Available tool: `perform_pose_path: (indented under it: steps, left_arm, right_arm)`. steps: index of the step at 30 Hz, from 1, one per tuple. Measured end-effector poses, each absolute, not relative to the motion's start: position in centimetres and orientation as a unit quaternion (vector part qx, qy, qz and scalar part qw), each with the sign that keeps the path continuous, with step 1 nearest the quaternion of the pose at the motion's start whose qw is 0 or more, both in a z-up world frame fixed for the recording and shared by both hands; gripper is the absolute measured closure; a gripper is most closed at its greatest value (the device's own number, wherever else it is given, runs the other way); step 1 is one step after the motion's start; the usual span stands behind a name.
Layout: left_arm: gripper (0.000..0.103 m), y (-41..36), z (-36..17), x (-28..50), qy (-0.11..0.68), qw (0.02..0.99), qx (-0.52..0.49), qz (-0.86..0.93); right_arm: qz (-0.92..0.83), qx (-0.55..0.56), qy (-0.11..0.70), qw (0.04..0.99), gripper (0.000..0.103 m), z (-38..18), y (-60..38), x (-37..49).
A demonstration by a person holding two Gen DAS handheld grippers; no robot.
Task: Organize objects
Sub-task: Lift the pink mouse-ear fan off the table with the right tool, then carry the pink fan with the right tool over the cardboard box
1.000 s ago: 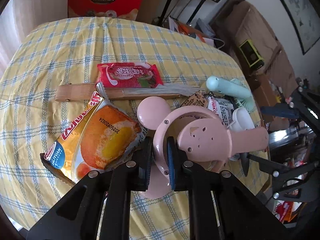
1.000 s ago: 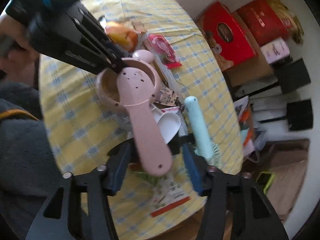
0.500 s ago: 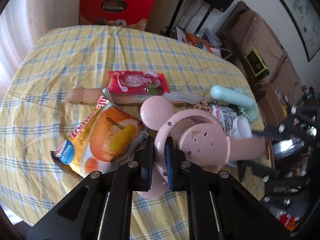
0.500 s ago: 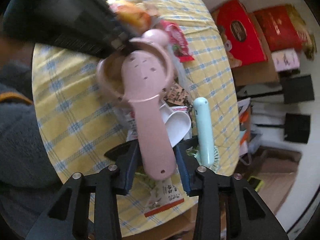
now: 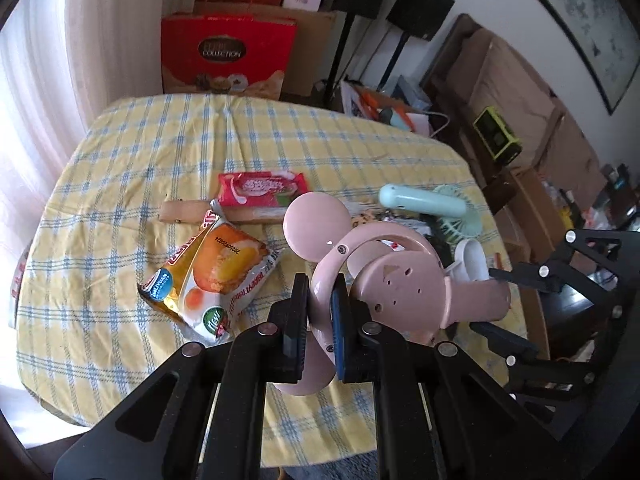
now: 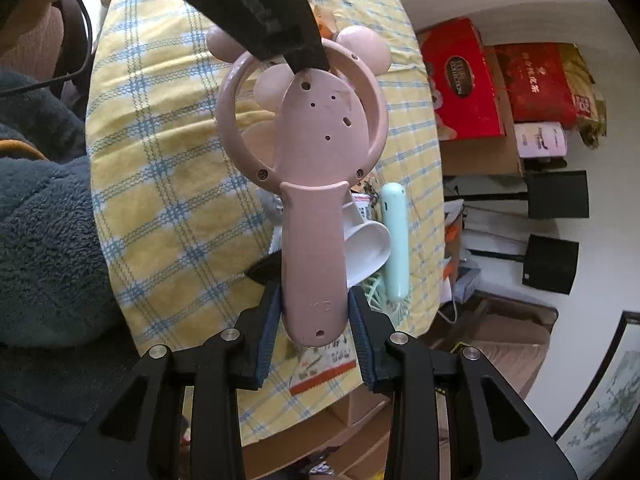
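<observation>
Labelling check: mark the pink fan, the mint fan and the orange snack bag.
pink fan [image 6: 314,240], right wrist view, on its handle
mint fan [image 5: 420,203], left wrist view, on its handle
orange snack bag [image 5: 218,268], left wrist view, middle of the front

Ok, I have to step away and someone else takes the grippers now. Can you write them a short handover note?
Left gripper: shut on the ring of the pink fan, which is held above the table.
Right gripper: jaws have just been closing around the fan's handle; the pads look to be touching it.
On the cloth: orange snack bag, red snack packet, wooden stick, mint fan, white cup.
Done: pink fan lifted. Left: finish the handover, place it, sort the rest.
</observation>
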State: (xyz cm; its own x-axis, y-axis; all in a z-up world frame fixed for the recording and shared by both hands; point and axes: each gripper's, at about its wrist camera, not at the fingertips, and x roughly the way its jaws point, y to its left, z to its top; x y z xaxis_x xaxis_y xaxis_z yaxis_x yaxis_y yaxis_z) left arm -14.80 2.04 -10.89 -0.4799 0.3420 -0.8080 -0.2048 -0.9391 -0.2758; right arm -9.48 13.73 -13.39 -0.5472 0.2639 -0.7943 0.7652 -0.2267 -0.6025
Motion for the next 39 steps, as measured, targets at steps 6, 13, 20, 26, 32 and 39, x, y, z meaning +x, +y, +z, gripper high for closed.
perform_pose_path:
  steps: [6,13,20,26,32,39]
  left_arm:
    - [0.093,2.6,-8.7,-13.1,-0.061,0.167,-0.471,0.864]
    - [0.093,4.6,-6.1,-10.1,-0.009,0.165,-0.439,0.883]
    - [0.093,6.8,-5.1,-7.1,0.065,0.163,-0.422,0.889]
    - [0.092,8.6,-4.1,-4.1,0.107,0.164,-0.407,0.892]
    - [0.092,12.5,-1.9,-1.3,0.152,0.181,-0.378,0.895]
    - [0.092,18.0,0.4,1.2,0.195,0.213,-0.343,0.894]
  right_arm:
    - [-0.663,0.428,0.586,0.181,0.069,-11.7,13.9,-7.5]
    - [-0.718,0.428,0.526,0.152,0.069,-10.1,15.0,-3.9]
    - [-0.785,0.420,0.439,0.121,0.069,-10.4,15.8,-1.3]
    - [-0.820,0.409,0.389,0.096,0.069,-10.4,16.3,1.8]
    - [-0.849,0.392,0.349,0.058,0.069,-9.6,18.7,4.3]
    - [-0.876,0.376,0.302,-0.002,0.068,-8.0,22.6,6.9]
